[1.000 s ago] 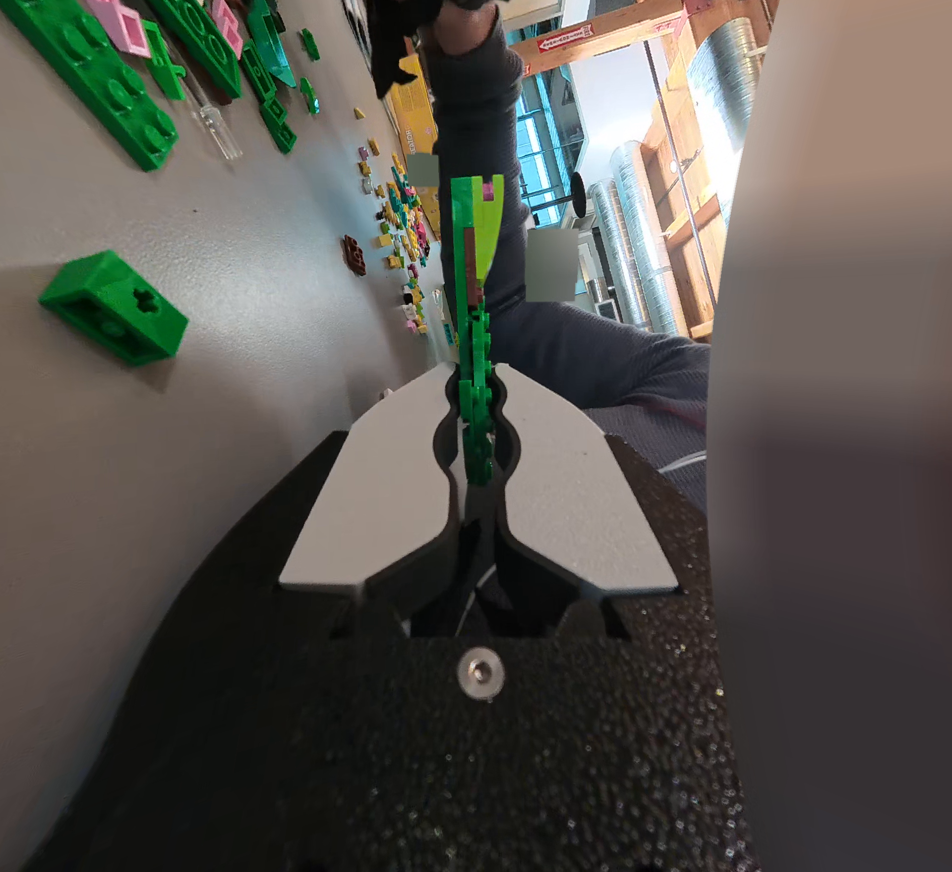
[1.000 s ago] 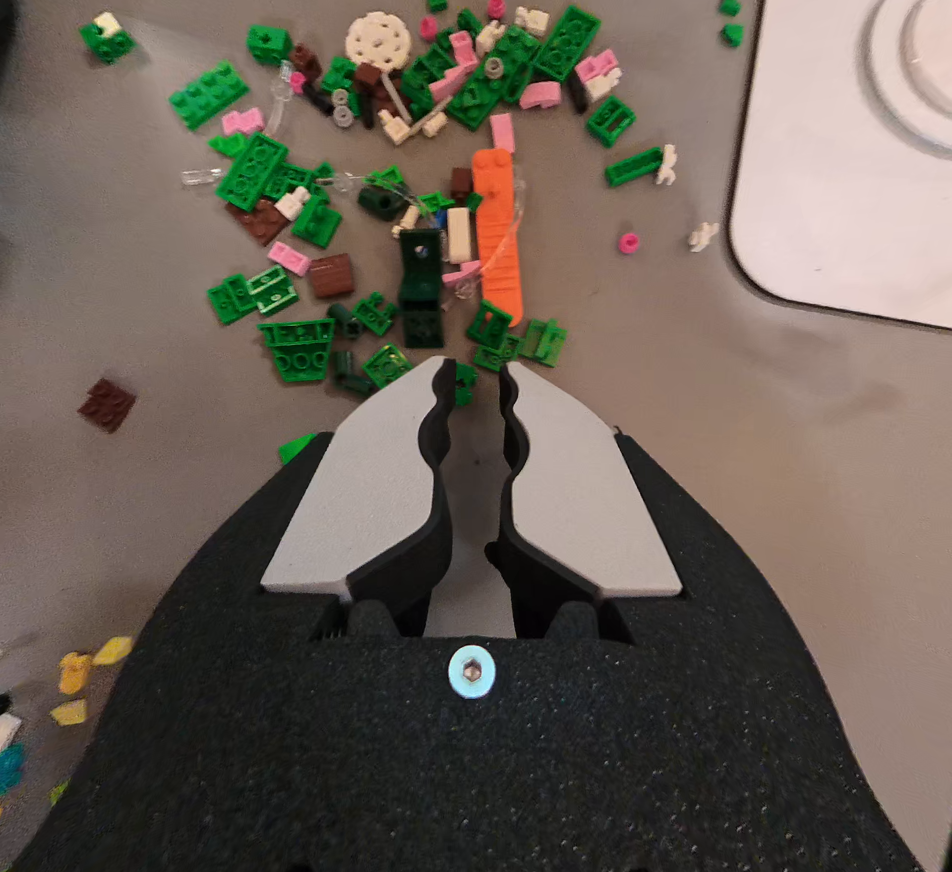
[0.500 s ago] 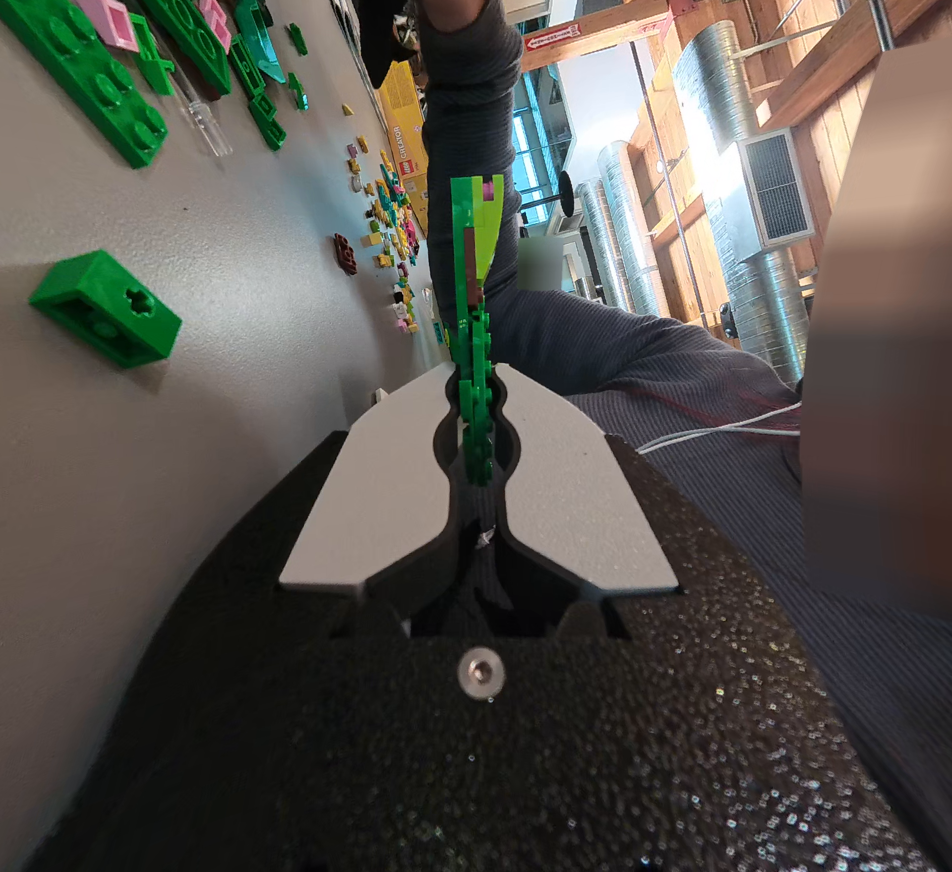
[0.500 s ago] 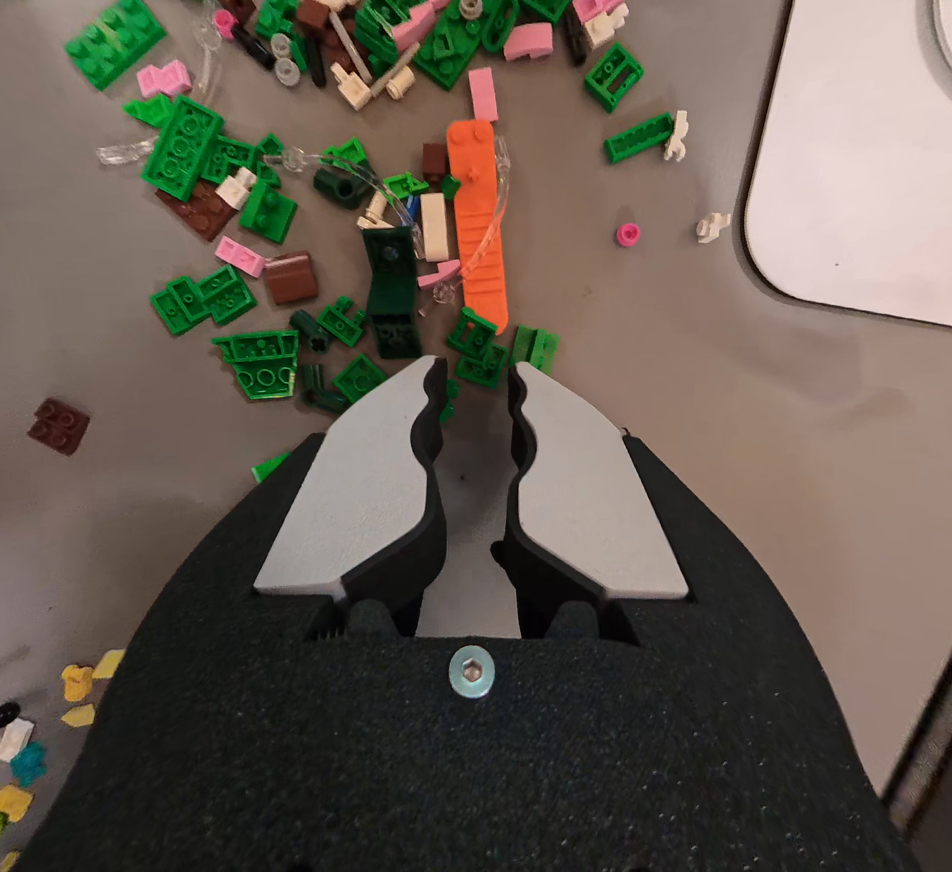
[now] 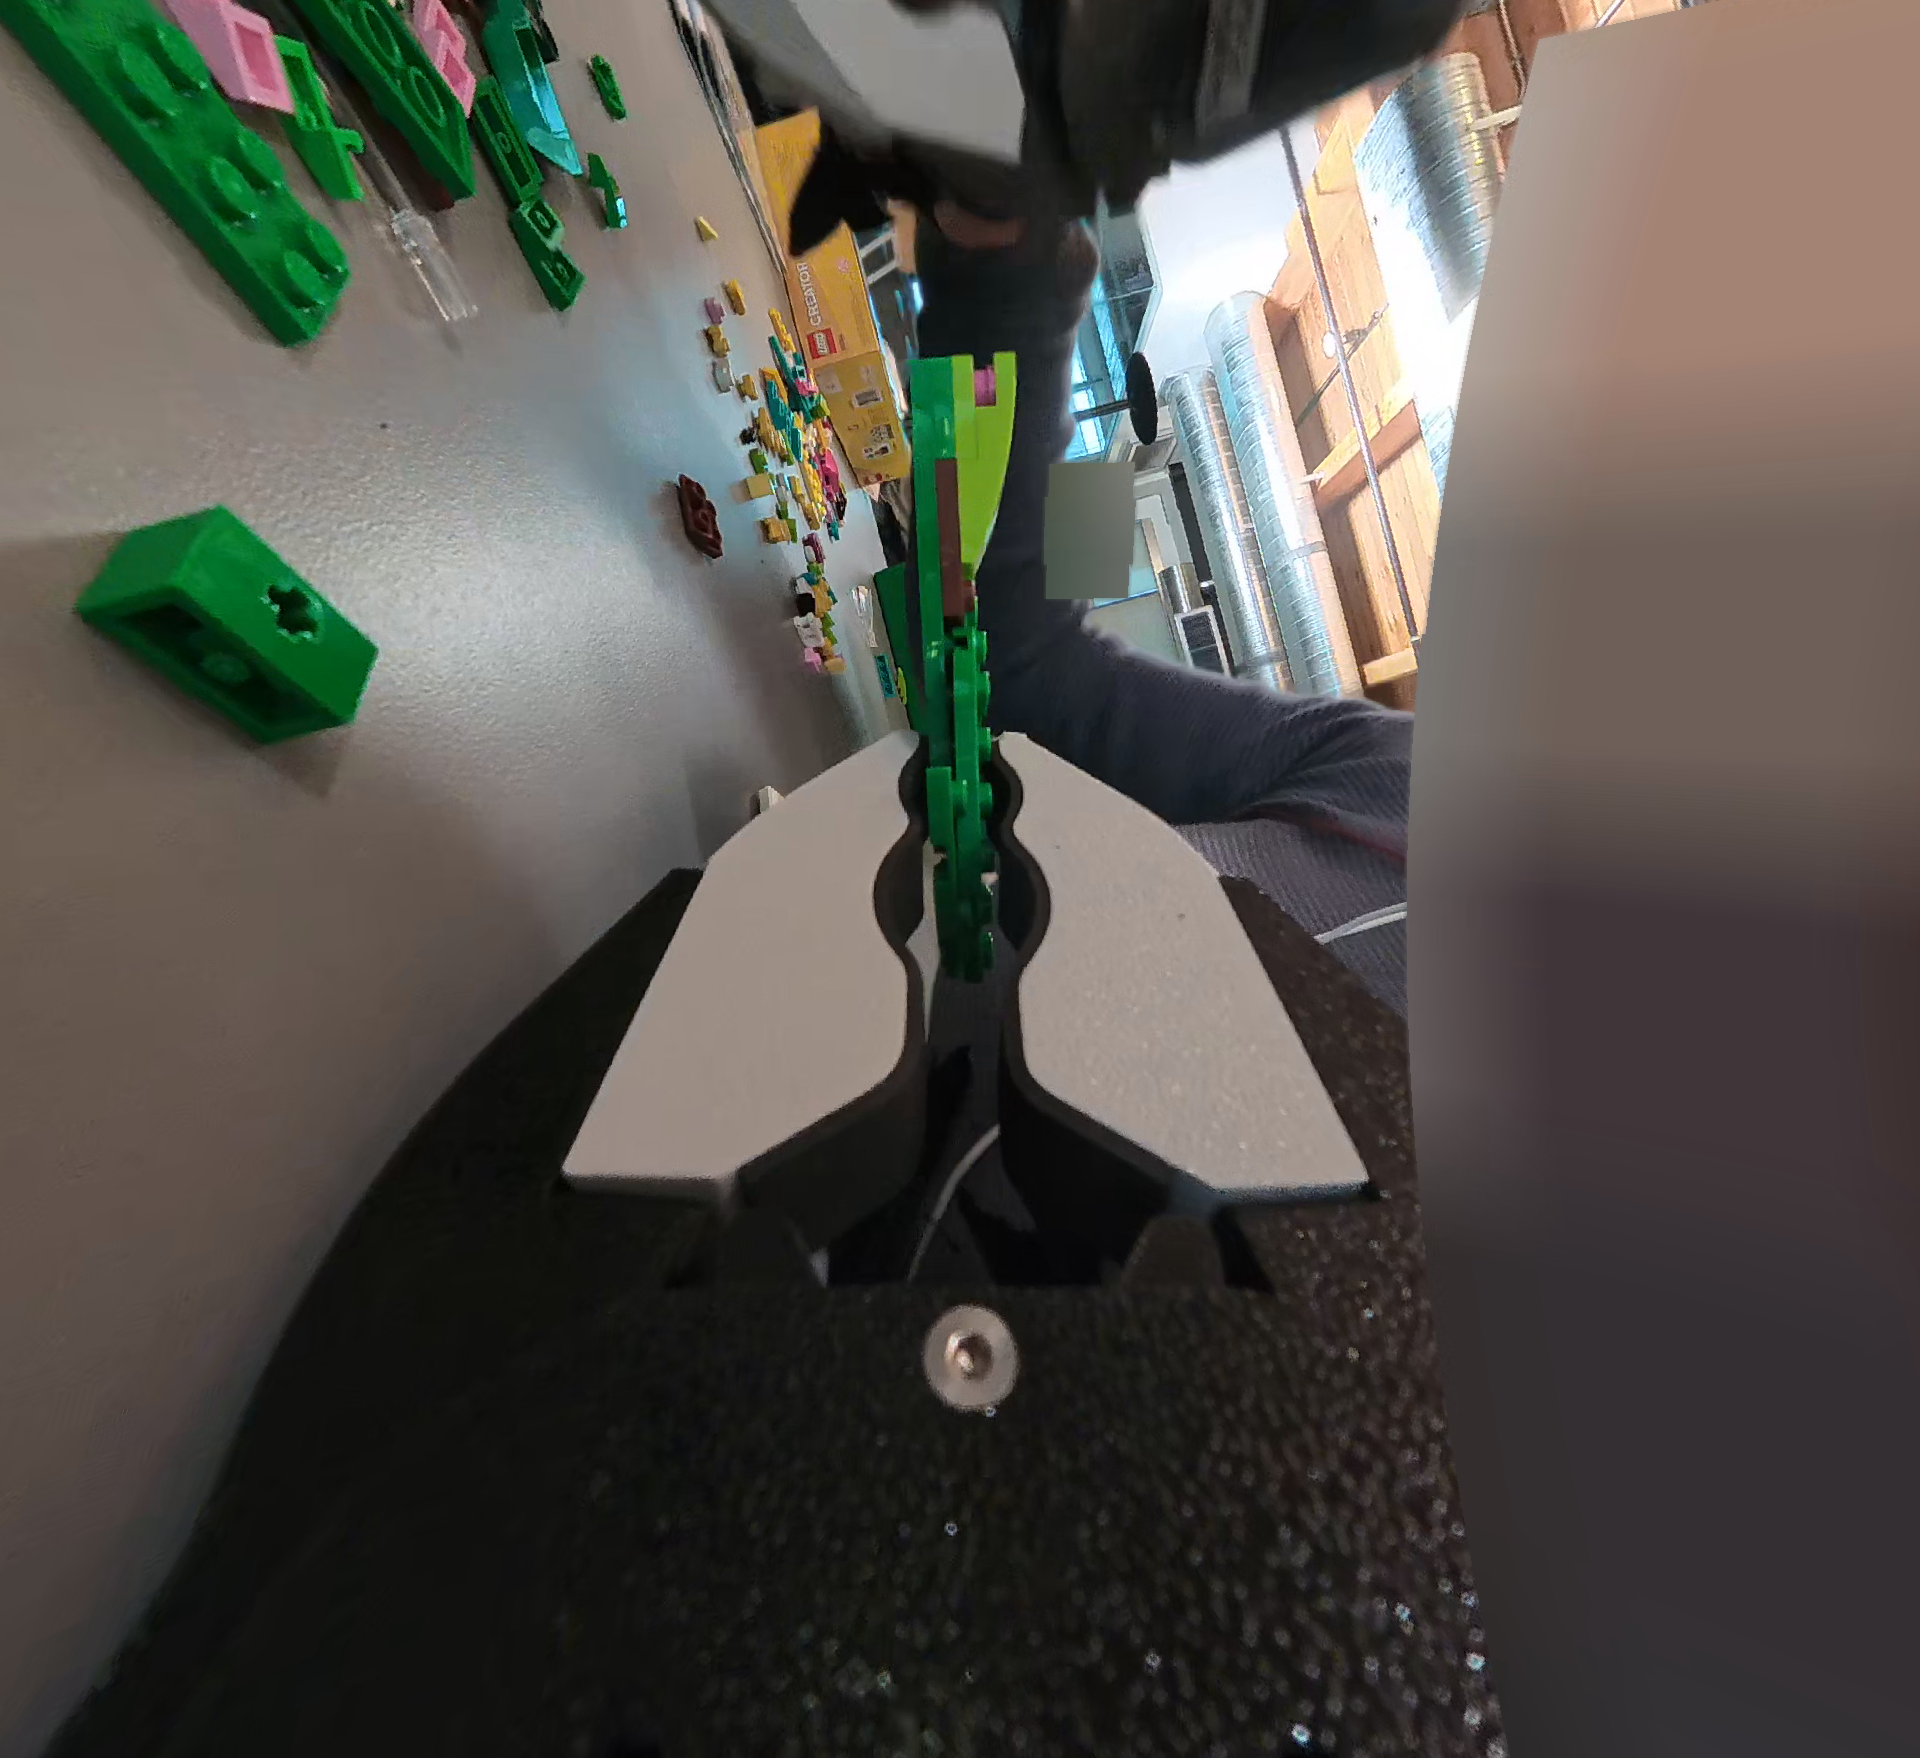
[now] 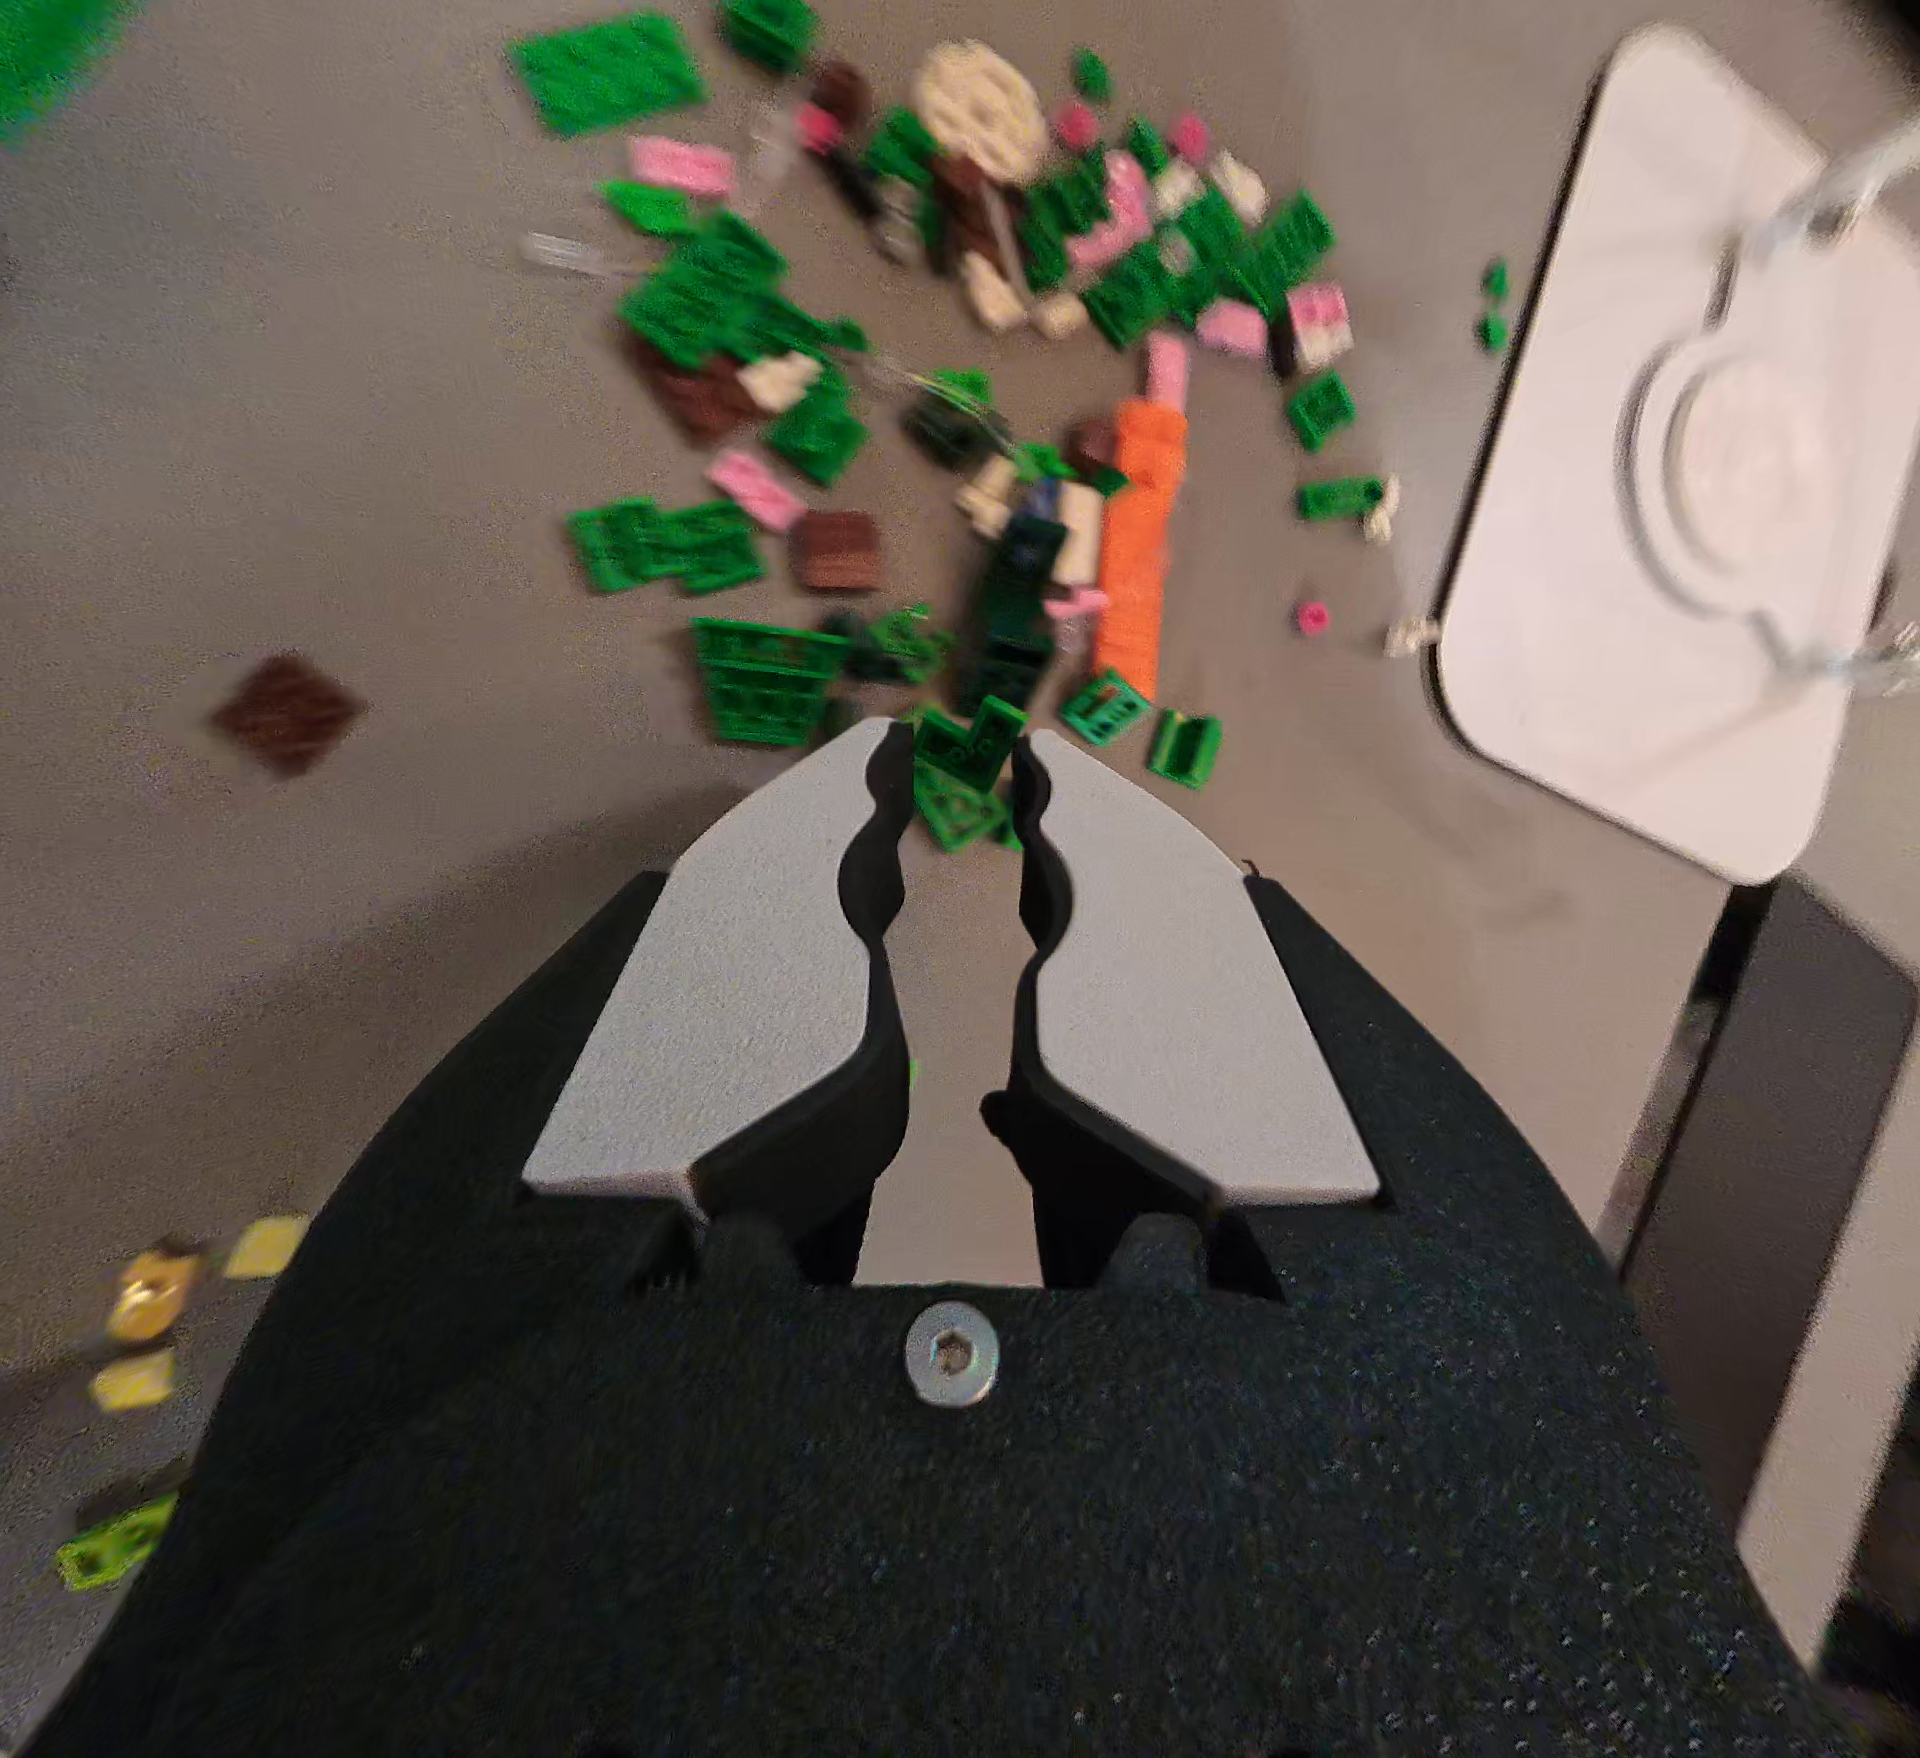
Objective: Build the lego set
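My left gripper [image 5: 961, 752] is shut on a flat green lego build [image 5: 956, 565], seen edge-on, with lime, brown and pink parts at its far end. It is held beside the grey table [image 5: 468, 482], which fills the left of that view. My right gripper [image 6: 964, 747] holds a small green lego piece [image 6: 966, 742] between its fingertips, above the pile of loose pieces [image 6: 935, 358]. The pile is blurred. The right gripper also shows blurred at the top of the left wrist view [image 5: 1039, 46].
An orange brick separator [image 6: 1138, 555] lies in the pile. A white tray [image 6: 1662, 461] sits at the right, a lone brown plate [image 6: 286, 711] at the left. A green brick [image 5: 229, 628], green plates [image 5: 156, 119] and a yellow box [image 5: 842, 358] are on the table. Left tips to right tips: about 20 centimeters.
My right gripper has narrowed onto a small green piece and lifted away from the pile, tilting the view. My left gripper still holds the green build, almost unmoved.
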